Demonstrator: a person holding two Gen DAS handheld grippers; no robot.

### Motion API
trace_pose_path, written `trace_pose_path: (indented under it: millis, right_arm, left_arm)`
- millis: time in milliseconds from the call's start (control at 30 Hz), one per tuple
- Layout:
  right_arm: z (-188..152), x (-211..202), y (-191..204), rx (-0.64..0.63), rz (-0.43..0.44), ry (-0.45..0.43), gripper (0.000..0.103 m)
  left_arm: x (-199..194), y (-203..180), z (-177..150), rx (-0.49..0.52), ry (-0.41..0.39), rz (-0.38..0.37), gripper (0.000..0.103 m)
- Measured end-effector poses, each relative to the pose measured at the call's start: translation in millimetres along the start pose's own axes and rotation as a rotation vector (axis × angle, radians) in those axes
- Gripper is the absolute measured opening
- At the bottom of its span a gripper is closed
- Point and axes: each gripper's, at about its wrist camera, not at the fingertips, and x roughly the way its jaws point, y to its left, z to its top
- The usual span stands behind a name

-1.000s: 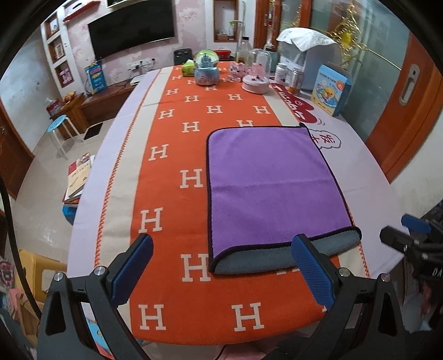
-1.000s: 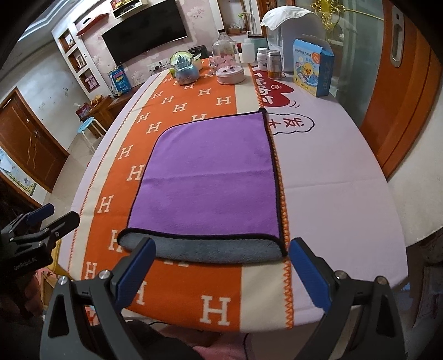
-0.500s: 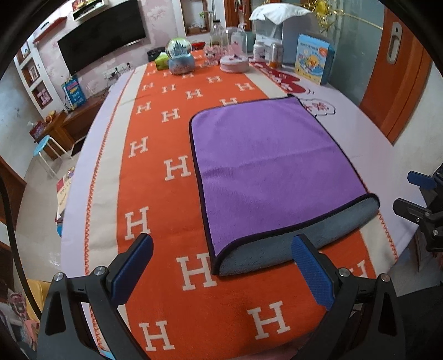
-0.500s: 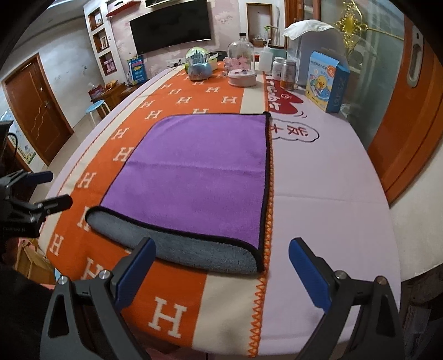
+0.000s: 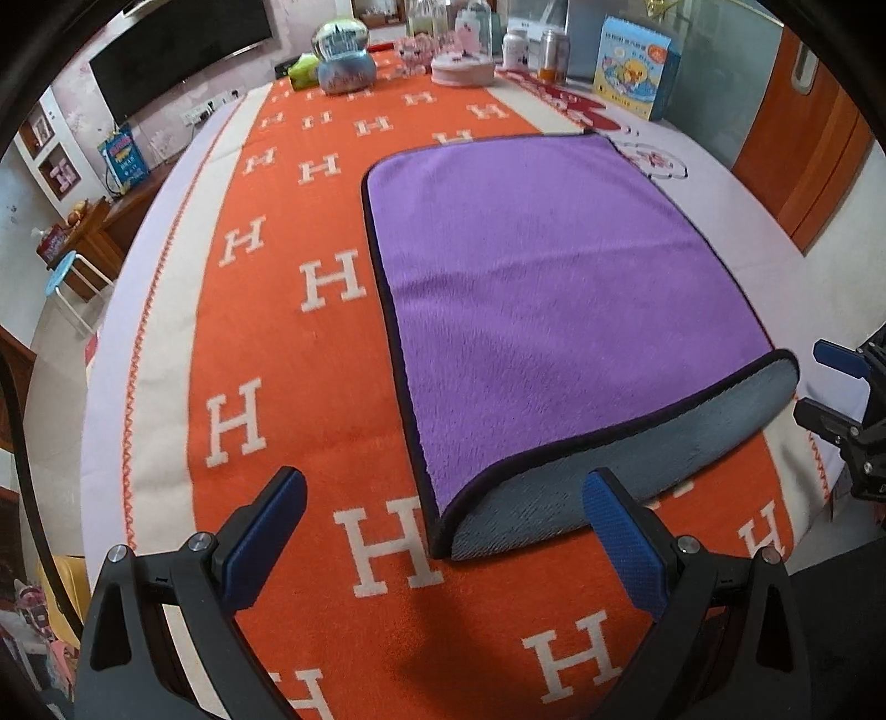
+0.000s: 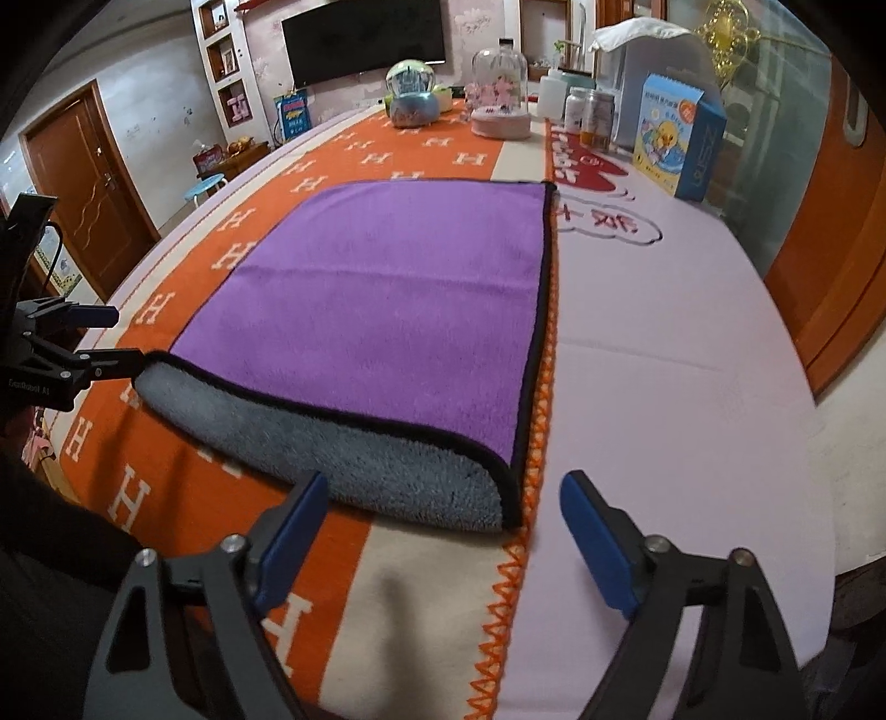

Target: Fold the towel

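Note:
A purple towel [image 5: 554,288] with a grey underside and black trim lies flat on the orange H-patterned table runner [image 5: 310,343]; it also shows in the right wrist view [image 6: 387,299]. Its near edge is a rounded grey fold. My left gripper [image 5: 443,531] is open and empty, low over the table just before the towel's near left corner. My right gripper [image 6: 443,531] is open and empty just before the near right corner. Each gripper shows at the edge of the other's view, the right gripper [image 5: 830,399] and the left gripper [image 6: 83,349].
At the table's far end stand a snow globe [image 5: 343,55], a glass dome on a pink base [image 5: 465,61], jars [image 5: 554,50] and a blue carton [image 5: 631,66]. An orange door [image 6: 830,232] is to the right. A blue stool [image 5: 66,277] stands on the floor at left.
Both grippers have come down and forward toward the towel's near corners. The towel has not moved. Both grippers stay open.

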Motion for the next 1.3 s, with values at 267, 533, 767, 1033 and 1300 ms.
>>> trace_pose_path:
  millis: [267,533,767,1033,1300]
  right_arm:
    - [-4.0,14.1,-1.6,-0.017,0.009,0.031,0.07]
    - [-0.6,18.3,-1.4,-0.036,0.021,0.031,0.056]
    - [-1.4,16.6,-1.9,-0.049,0.022,0.031,0.046]
    - [-2.4,13.9,-3.7,-0.054,0.024,0.032,0.033]
    - [-0.8,13.8,-8.1,-0.031,0.021,0.042,0.012]
  left_arm:
    - [20.8,2.8,-1.1,-0.011,0.062,-0.03,0.092]
    - [28.7,0.1,0.3,-0.017,0.087,-0.087,0.062]
    - [28.7,-2.7,-2.0,-0.018,0.095,-0.124,0.039]
    - [24.4,-6.1,-7.2,-0.025,0.106,-0.139,0.021]
    - [24.5,0.9,-10.7,-0.059,0.108,-0.147,0.01]
